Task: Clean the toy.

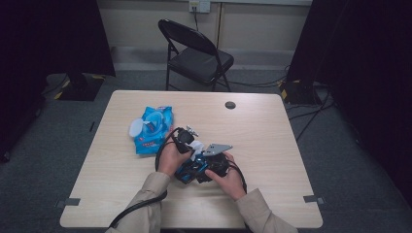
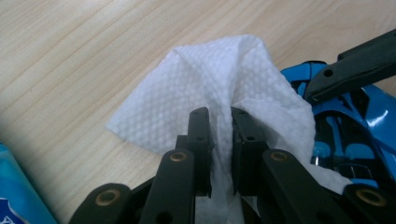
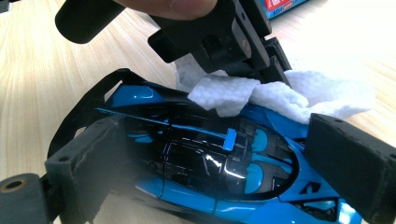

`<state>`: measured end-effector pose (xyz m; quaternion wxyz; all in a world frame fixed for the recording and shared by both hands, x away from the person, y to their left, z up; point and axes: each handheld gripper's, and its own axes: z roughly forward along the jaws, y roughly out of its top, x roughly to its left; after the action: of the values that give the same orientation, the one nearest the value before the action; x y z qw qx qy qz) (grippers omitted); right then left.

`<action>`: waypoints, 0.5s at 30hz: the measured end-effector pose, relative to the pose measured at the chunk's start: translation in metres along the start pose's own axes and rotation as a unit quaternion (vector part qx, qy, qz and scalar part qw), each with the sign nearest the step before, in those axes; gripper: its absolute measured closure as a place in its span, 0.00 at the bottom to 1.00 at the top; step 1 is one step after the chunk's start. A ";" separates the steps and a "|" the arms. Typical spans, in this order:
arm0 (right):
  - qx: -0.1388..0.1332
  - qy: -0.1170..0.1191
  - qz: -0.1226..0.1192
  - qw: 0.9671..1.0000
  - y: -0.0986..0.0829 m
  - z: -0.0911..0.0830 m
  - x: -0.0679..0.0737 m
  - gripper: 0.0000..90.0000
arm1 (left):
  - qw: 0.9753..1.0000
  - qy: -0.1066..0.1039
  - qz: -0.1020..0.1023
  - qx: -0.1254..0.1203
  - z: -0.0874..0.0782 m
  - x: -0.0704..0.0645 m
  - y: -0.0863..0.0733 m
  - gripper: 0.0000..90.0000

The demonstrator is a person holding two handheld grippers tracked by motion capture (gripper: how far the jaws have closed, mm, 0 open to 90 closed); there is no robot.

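The left gripper (image 2: 219, 116) is pinched narrow on a white wet wipe (image 2: 219, 70), which fans out past its tips and lies against the roof of a blue and black toy car (image 3: 196, 158). The right gripper (image 3: 210, 177) grips that toy car from both flanks, its padded jaws pressed to the bodywork, so the car sits just in front of the person, near the middle of the tabletop (image 1: 262, 126).

The likeliest trouble is the toy car twisting or squirting out of the right gripper: the shell is glossy and curved, and a hard stroke from the wipe along its length would push against a hold that only clamps the sides. A second risk is the wipe slipping out of the left gripper, since only a narrow fold is caught and most of the sheet hangs free; dragging it over the car's thin black wing edges could snag it and pull it loose. The left gripper's hard tips lie close to the paint, so pressing too low could scrape it rather than wipe it.

Left of the toy car, close by, lies the blue wet wipe pack (image 1: 153, 128) with its lid open; a wide leftward swing could knock it. To the right of the car and beyond it the tabletop is bare, with its far and right edges well apart from the car.
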<state>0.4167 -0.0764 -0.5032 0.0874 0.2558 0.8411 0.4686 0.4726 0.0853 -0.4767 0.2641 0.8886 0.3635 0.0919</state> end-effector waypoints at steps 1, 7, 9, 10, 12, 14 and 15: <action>0.000 0.000 0.000 1.000 0.000 0.000 0.000 0.06 | 1.000 0.000 0.000 0.000 0.000 0.000 0.000 0.89; 0.001 0.000 0.000 1.000 0.000 0.000 0.000 0.06 | 1.000 0.000 0.009 -0.005 0.000 -0.001 -0.002 0.91; 0.000 -0.001 0.000 1.000 0.000 0.000 0.000 0.06 | 1.000 -0.002 0.013 -0.004 -0.001 -0.001 -0.003 0.92; 0.000 -0.001 0.000 1.000 0.000 0.000 0.000 0.06 | 1.000 -0.005 0.011 -0.001 -0.002 0.000 -0.004 0.92; 0.000 0.000 0.000 1.000 0.000 0.000 0.000 0.06 | 1.000 -0.006 0.010 0.000 -0.003 0.000 -0.005 0.92; 0.001 0.000 0.000 1.000 0.000 0.000 0.000 0.06 | 1.000 -0.007 0.014 0.000 -0.004 0.000 -0.007 0.92; 0.001 0.000 0.000 1.000 0.000 0.000 0.000 0.06 | 1.000 -0.006 0.013 0.002 -0.005 0.000 -0.008 0.92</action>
<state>0.4169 -0.0767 -0.5031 0.0876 0.2557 0.8414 0.4680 0.4657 0.0923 -0.4765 0.2636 0.8942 0.3507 0.0890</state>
